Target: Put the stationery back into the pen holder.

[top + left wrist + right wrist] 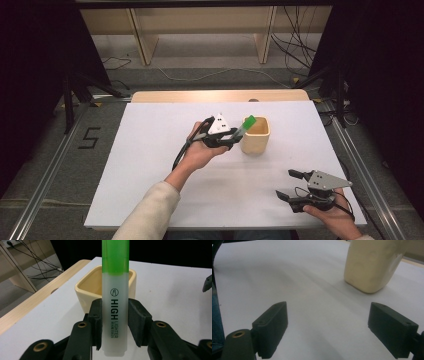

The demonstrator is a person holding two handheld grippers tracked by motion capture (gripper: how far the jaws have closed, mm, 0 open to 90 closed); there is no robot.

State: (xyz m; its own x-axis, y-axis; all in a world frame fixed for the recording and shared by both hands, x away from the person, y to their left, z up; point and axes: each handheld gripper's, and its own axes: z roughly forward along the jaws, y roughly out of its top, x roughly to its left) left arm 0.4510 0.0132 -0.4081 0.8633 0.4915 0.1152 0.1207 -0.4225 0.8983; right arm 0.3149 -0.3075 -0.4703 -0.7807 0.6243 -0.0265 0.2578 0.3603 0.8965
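Observation:
A highlighter (115, 302) with a white body and green cap is clamped between the jaws of my left gripper (115, 322). In the high view the highlighter (243, 126) points its green cap over the near-left rim of a cream square cup (256, 135), with the left gripper (233, 136) just left of the cup. The cup (88, 290) stands upright and looks empty. My right gripper (288, 184) rests open near the table's front right corner, jaws wide apart over bare white table, with the cup (372, 265) farther off.
The white table top (150, 165) has a wooden strip (220, 95) along its far edge. Beyond it are wooden shelf legs and cables on the floor. Metal rails run along both sides of the table.

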